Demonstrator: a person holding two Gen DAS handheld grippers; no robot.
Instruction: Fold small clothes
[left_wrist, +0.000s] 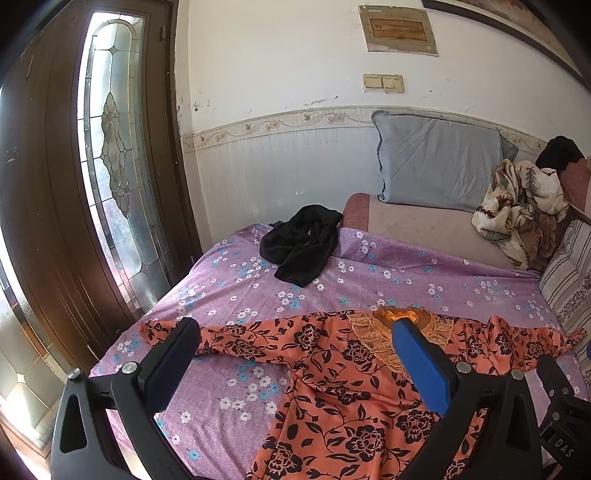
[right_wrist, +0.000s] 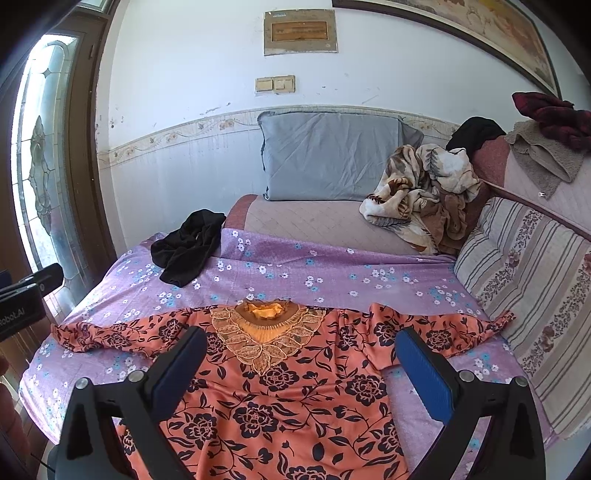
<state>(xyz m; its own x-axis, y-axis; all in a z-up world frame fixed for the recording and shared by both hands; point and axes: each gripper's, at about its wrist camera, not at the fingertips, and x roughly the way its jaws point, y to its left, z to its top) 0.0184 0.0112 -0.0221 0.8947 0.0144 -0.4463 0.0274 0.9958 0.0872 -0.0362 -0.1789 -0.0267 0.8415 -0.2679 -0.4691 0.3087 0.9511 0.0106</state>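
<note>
An orange blouse with a black flower print (left_wrist: 343, 398) lies spread flat on the purple flowered bedsheet (left_wrist: 236, 288), sleeves out to both sides, embroidered neckline toward the wall. It also shows in the right wrist view (right_wrist: 280, 402). My left gripper (left_wrist: 295, 336) is open and empty, hovering above the blouse's left sleeve and shoulder. My right gripper (right_wrist: 301, 345) is open and empty, above the blouse's chest and right sleeve. A crumpled black garment (left_wrist: 301, 247) lies farther back on the sheet; it also shows in the right wrist view (right_wrist: 186, 247).
A grey-blue pillow (right_wrist: 332, 155) leans on the wall. A crumpled floral blanket (right_wrist: 421, 192) lies at the back right. A striped cushion (right_wrist: 528, 280) borders the sheet (right_wrist: 332, 273) on the right. A wooden door with stained glass (left_wrist: 107, 155) stands left of the bed.
</note>
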